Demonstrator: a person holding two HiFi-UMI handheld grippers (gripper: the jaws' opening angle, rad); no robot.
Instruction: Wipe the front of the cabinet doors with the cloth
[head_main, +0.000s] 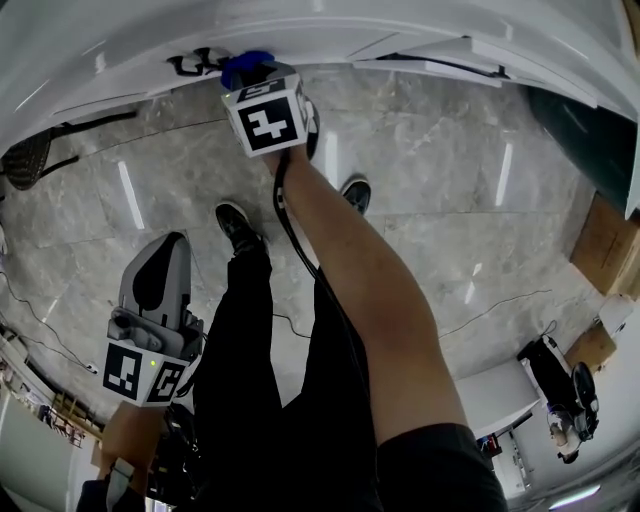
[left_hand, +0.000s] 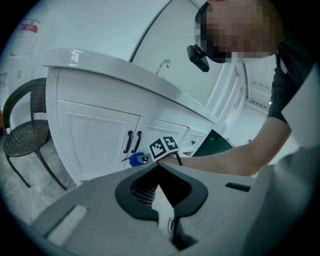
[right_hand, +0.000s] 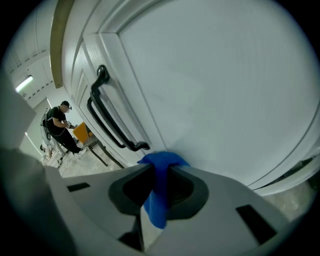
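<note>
right hand-held gripper (right_hand: 159, 169) pinches blue cloth (right_hand: 157, 202) against white cabinet door (right_hand: 225, 90); left hand-held gripper (left_hand: 159, 168) closed, empty.

The blue cloth (right_hand: 158, 200), bunched and pinched in the right gripper (right_hand: 160, 170), has its front fold pressed against the shut white cabinet door (right_hand: 225, 90), just beside the paired black handles (right_hand: 107, 117).

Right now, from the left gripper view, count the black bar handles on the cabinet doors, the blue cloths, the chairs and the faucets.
black bar handles: 2
blue cloth: 1
chair: 1
faucet: 1
Total: 5
</note>
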